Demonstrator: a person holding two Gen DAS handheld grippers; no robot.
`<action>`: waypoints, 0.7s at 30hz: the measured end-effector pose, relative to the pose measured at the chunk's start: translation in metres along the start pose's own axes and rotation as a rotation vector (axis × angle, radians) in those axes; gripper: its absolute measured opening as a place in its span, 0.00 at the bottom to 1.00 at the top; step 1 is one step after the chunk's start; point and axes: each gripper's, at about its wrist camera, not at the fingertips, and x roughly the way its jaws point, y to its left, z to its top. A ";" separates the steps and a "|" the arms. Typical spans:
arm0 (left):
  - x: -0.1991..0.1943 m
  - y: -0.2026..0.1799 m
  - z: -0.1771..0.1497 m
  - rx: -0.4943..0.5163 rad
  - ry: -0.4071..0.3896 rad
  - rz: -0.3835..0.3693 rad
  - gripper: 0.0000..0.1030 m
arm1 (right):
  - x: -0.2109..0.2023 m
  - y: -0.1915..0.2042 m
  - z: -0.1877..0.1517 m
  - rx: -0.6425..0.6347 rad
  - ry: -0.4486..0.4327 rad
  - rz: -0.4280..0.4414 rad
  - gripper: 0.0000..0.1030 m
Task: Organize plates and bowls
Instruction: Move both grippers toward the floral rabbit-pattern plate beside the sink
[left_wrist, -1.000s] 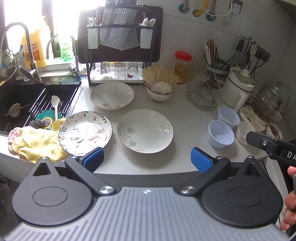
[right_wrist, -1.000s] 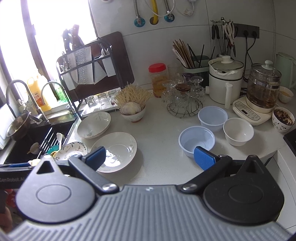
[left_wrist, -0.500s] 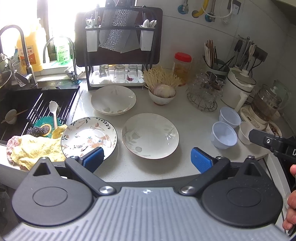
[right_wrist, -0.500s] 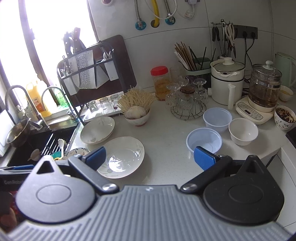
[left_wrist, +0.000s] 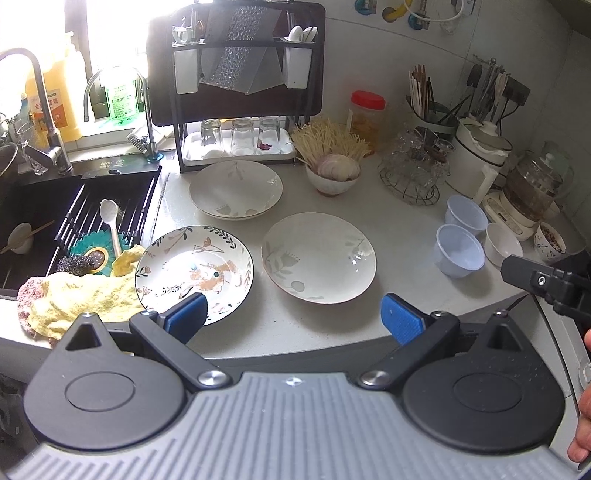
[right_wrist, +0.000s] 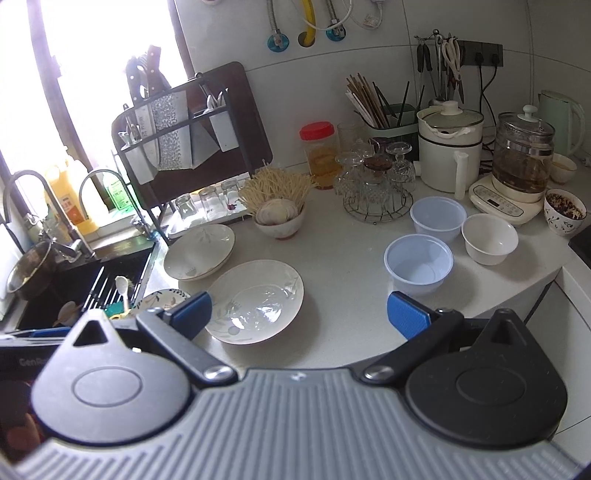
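Three plates lie on the white counter: a floral-patterned plate (left_wrist: 194, 271) near the sink edge, a white plate (left_wrist: 319, 256) in the middle, and another white plate (left_wrist: 236, 189) behind them. Two pale blue plastic bowls (left_wrist: 460, 250) (left_wrist: 466, 218) and a white bowl (left_wrist: 504, 243) stand at the right. My left gripper (left_wrist: 293, 319) is open, hovering in front of the plates with nothing between its blue pads. My right gripper (right_wrist: 299, 314) is open too, above the counter's front edge, with the middle white plate (right_wrist: 255, 301) and near blue bowl (right_wrist: 419, 264) just beyond it.
A black sink (left_wrist: 55, 218) with a spoon, sponge and yellow cloth (left_wrist: 74, 295) lies left. A dish rack (left_wrist: 236, 92) with glasses stands at the back. A bowl of noodles and garlic (left_wrist: 332, 166), wire glass rack (right_wrist: 376, 184), cooker (right_wrist: 448, 144) and kettle (right_wrist: 521, 158) crowd the back right.
Both grippers have drifted forward and slightly left, so plates and bowls appear a little nearer and shifted right. Both stay open. Nothing on the counter has moved.
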 end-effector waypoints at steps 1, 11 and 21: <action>0.000 0.003 -0.001 -0.009 0.002 0.000 0.99 | 0.000 0.001 0.000 0.003 -0.006 0.001 1.00; -0.005 0.038 -0.003 -0.098 -0.017 0.061 0.99 | 0.024 0.029 0.007 -0.045 0.021 0.103 1.00; 0.003 0.079 0.016 -0.160 -0.040 0.113 0.99 | 0.061 0.071 0.017 -0.098 0.035 0.204 1.00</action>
